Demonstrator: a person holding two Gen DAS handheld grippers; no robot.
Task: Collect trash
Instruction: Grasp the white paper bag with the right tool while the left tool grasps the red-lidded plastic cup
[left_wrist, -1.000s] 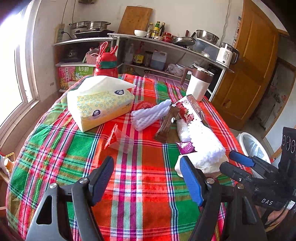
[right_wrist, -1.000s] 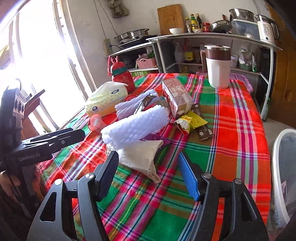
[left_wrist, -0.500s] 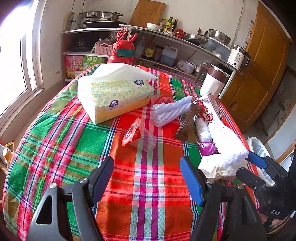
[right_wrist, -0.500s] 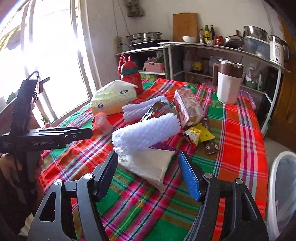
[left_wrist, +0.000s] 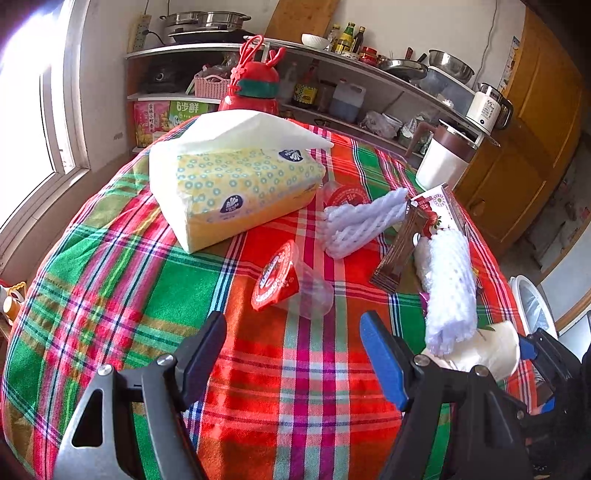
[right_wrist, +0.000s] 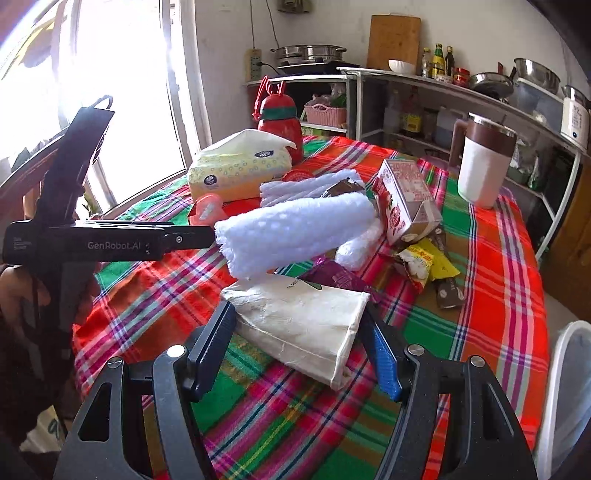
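— What do you have around you?

— You're at a round table (left_wrist: 110, 280) under a plaid cloth of red, green and pink. A bright window (right_wrist: 122, 110) stands on your left, washed out by daylight, with a white frame.

— And behind the table?

— You face a pale wall (right_wrist: 229, 33) with a power strip (right_wrist: 254, 63) hung on it and a wooden board (right_wrist: 394, 40) leaning against it. A grey metal shelf unit (right_wrist: 424, 79) of 2 visible tiers runs along it. A wooden door (left_wrist: 532, 122) closes the right side.
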